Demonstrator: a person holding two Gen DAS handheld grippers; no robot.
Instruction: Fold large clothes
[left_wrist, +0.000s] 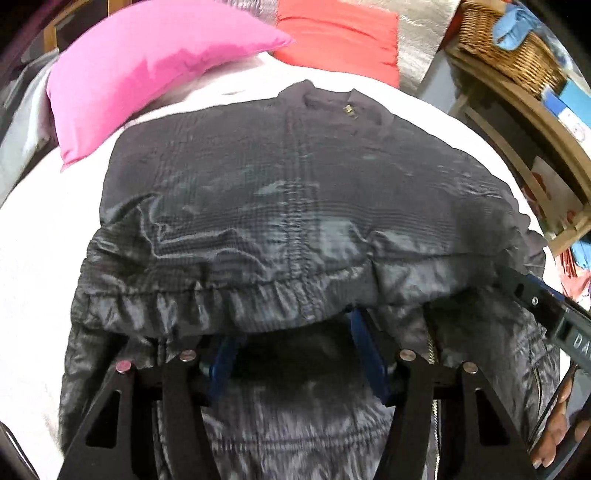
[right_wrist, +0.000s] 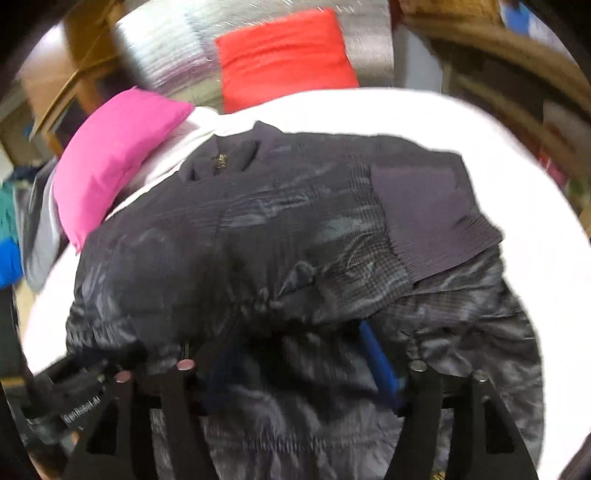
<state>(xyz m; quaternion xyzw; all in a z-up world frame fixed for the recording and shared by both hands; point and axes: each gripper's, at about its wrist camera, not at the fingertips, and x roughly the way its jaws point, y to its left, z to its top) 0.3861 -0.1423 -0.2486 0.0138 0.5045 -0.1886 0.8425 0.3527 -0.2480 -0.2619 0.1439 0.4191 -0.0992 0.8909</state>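
Nearest, the left gripper (left_wrist: 295, 350) has its blue fingers (left_wrist: 364, 343) spread, tips tucked under the jacket (left_wrist: 295, 192) hem; whether they pinch cloth I cannot tell. The right gripper (right_wrist: 295, 373) is likewise spread, blurred, its near finger hardly visible. The jacket lies folded across the bed's (left_wrist: 33, 240) near edge, collar toward the pillows (left_wrist: 147, 74). I judge the bottom fold is being laid; next, let go and flatten it.

We see a bed (left_wrist: 33, 236) covered in white, with a dark quilted jacket (left_wrist: 295, 177) lying across its middle. A pink pillow (left_wrist: 147, 77) and a red pillow (left_wrist: 340, 37) lie at its far end.
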